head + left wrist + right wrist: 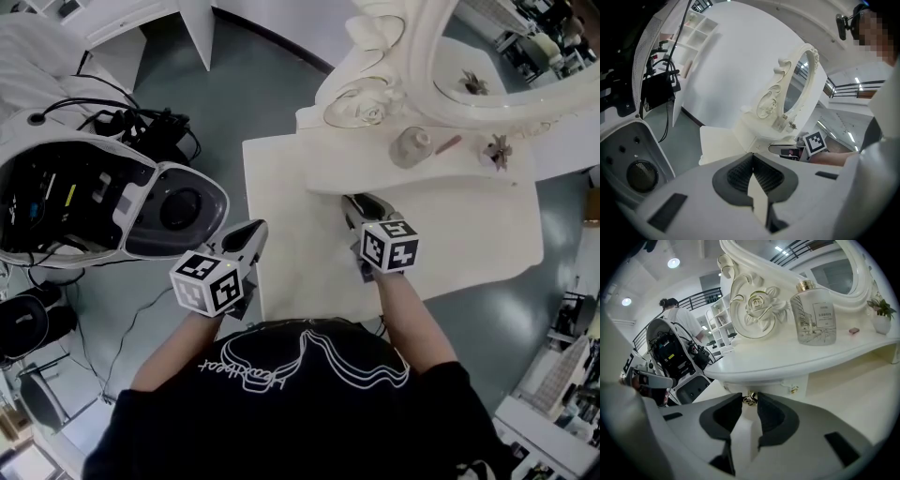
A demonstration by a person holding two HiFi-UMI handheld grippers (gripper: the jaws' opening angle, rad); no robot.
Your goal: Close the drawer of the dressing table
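Note:
The white dressing table (281, 187) carries a carved mirror (441, 56) on a raised shelf (787, 357). Under that shelf's edge sits the small drawer front (768, 384) with a gold knob (750, 398); how far the drawer stands out I cannot tell. My right gripper (750, 399) reaches under the shelf (354, 202), its pads closed on that knob from both sides. My left gripper (258, 228) hovers at the table's left edge, off the furniture. Its pads (740, 171) meet at the tips with nothing between them.
A glass perfume bottle (815, 317) and a small potted plant (881, 315) stand on the shelf. A second gold knob (793, 389) is to the right. An open white machine housing (94, 197) with cables fills the floor at left. A person (677, 317) stands beyond it.

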